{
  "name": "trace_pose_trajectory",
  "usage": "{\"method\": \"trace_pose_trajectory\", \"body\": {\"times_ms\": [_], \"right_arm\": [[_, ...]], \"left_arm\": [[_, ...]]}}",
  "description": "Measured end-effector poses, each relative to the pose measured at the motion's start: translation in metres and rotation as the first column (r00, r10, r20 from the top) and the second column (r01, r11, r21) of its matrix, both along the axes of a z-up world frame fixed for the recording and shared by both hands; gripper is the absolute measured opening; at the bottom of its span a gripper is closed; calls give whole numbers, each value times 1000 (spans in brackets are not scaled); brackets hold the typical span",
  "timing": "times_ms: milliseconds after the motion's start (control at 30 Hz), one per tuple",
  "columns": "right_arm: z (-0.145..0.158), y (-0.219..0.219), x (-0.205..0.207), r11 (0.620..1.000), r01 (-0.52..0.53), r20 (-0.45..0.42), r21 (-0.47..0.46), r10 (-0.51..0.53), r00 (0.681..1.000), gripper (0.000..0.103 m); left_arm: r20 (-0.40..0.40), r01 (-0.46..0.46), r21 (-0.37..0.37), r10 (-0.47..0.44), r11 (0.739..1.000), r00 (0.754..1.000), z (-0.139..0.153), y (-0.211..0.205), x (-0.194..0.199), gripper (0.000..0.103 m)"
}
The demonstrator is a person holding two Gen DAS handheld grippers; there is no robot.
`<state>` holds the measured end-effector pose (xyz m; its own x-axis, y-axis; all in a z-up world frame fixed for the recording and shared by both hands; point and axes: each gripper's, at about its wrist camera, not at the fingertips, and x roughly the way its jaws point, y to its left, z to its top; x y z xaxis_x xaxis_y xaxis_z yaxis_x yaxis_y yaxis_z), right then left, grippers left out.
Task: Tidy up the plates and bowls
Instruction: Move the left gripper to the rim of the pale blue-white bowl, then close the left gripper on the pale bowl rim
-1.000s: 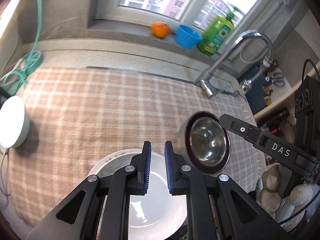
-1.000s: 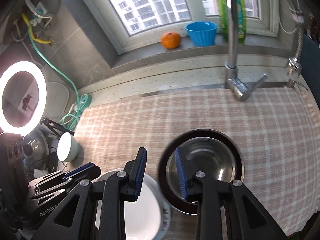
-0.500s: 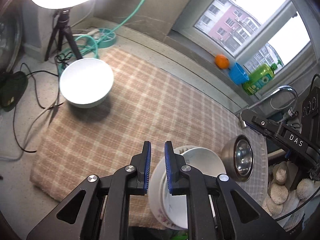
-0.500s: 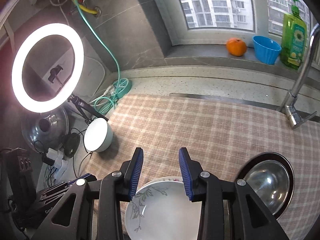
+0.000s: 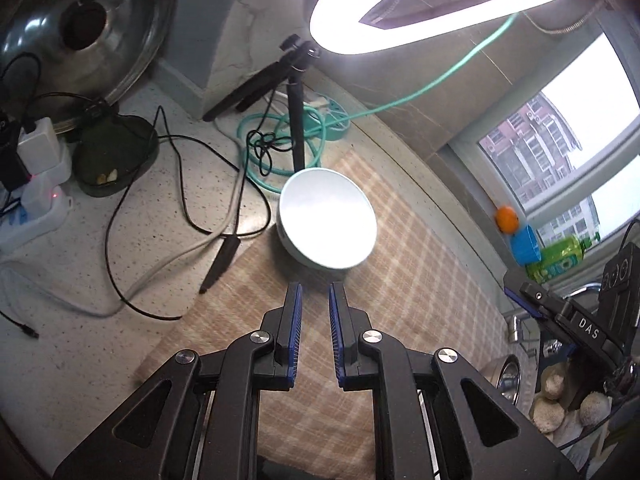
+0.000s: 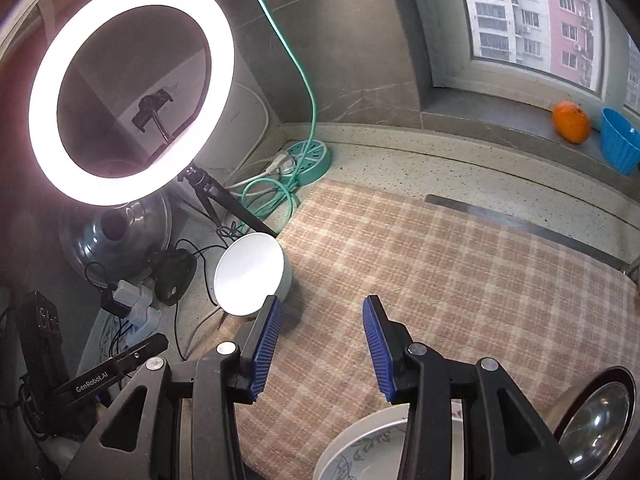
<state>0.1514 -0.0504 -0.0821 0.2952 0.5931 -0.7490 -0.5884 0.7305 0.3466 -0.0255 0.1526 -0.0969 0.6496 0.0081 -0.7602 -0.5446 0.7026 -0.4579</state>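
Observation:
A pale green bowl with a white inside [image 5: 328,220] sits at the left edge of the checked mat [image 5: 420,280], just ahead of my left gripper [image 5: 316,304], whose jaws stand a narrow gap apart and empty. The bowl also shows in the right wrist view [image 6: 250,276], left of my right gripper [image 6: 322,320], which is open and empty above the mat [image 6: 440,272]. A white plate with a leaf pattern [image 6: 368,444] lies under the right gripper. A steel bowl on a dark plate [image 6: 596,416] sits at the lower right; its edge also shows in the left wrist view [image 5: 506,376].
A lit ring light on a tripod [image 6: 132,88] stands left of the mat, with black cables [image 5: 168,216], a teal power strip [image 6: 308,160] and a pot lid [image 5: 80,40] around it. An orange [image 6: 571,122] and a blue cup [image 6: 620,146] sit on the windowsill.
Both grippers have swung left, away from the plate stack and steel bowl, toward the pale green bowl. The left gripper is much closer to that bowl.

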Motion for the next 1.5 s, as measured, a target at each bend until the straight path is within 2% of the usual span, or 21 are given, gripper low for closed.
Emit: {"method": "trace_pose_trajectory", "body": {"times_ms": [133,367,833,1200,1400,1500], "right_arm": [[-12,27,9,1000,-24,-40,-9,24,999,39],[-41,66,28,999,-33,-121,-26,30,992,39],[-77,109,56,999,-37,-212,-39,28,977,39],[-94,125,58,996,-46,-217,-74,29,976,39],[-97,131,58,994,-57,-216,-95,35,976,30],[-100,133,58,992,-63,-220,-105,39,975,19]], "left_arm": [[54,-48,-50,50,998,997,-9,27,6,12],[43,-53,-126,59,991,997,-39,59,32,12],[16,28,-91,-27,995,1000,-52,64,70,12],[-12,44,-87,-45,995,999,-58,65,82,12],[-24,47,-75,-49,996,999,-59,65,86,12],[-38,48,-72,-51,996,998,-62,64,88,10]]}}
